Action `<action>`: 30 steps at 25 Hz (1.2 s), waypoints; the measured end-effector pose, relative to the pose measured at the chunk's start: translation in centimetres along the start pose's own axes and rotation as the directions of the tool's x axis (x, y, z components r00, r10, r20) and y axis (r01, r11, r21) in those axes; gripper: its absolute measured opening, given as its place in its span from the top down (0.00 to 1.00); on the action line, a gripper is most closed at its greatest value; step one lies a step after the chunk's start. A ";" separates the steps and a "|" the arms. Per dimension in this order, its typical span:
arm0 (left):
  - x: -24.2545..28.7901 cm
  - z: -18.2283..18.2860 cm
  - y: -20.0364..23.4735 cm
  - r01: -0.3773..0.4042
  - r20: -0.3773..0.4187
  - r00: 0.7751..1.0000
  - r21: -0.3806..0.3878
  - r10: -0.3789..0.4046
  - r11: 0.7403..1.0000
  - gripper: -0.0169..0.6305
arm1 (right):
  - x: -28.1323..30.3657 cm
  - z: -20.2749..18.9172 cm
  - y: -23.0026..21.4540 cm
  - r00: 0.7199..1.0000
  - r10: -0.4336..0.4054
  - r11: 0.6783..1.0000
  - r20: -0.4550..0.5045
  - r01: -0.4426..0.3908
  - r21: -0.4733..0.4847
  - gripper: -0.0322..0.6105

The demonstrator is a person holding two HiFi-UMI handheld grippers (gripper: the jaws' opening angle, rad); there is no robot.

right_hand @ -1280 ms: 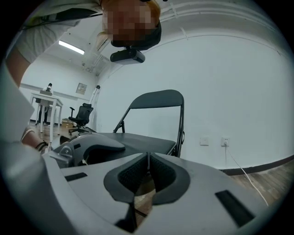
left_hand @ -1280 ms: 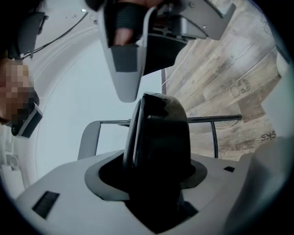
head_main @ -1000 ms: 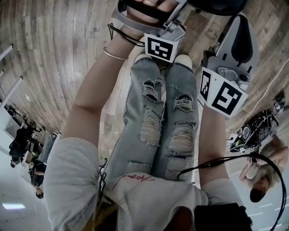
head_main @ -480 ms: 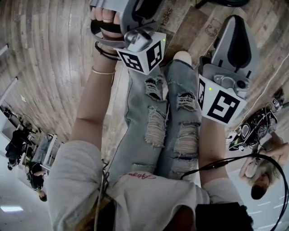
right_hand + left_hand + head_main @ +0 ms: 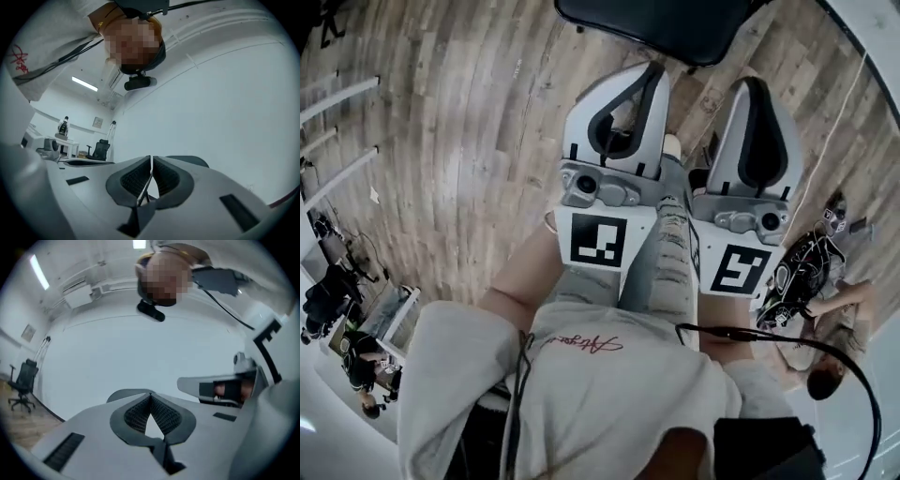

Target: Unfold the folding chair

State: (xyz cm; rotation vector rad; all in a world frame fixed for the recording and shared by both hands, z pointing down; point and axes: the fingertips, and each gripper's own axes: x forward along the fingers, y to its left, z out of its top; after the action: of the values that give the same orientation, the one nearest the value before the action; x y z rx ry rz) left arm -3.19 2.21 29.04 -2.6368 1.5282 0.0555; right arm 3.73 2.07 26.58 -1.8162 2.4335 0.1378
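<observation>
My grey left hand-held gripper (image 5: 652, 69) and grey right hand-held gripper (image 5: 754, 82) point level, side by side over my ripped blue jeans (image 5: 671, 262); left jaws just closed on nothing; right jaws together, empty.

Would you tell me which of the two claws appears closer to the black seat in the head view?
The left claw: its tip nearly meets the edge of the black seat, while the right claw stops short.

Matt grey plastic left tongs (image 5: 150, 397), grainy wood floor (image 5: 441, 141).
</observation>
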 end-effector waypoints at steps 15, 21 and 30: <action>-0.1 23.7 1.1 0.059 0.152 0.988 -0.141 -0.038 0.988 0.95 | 0.3 21.3 2.3 0.994 0.074 0.997 0.082 -0.075 0.009 0.91; -0.8 24.7 0.7 0.069 0.170 0.984 -0.091 -0.052 0.993 0.95 | -0.1 21.9 3.0 0.993 0.078 0.996 0.088 -0.074 -0.052 0.91; -0.9 25.3 0.9 0.072 0.183 0.982 -0.082 -0.056 0.994 0.95 | 0.3 22.9 3.2 0.992 0.076 0.996 0.103 -0.069 -0.063 0.91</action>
State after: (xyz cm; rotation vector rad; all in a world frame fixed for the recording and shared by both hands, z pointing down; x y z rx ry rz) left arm -4.01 5.01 3.92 -2.6605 1.4133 0.3554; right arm 1.20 5.76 3.93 -1.6973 2.4480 0.3067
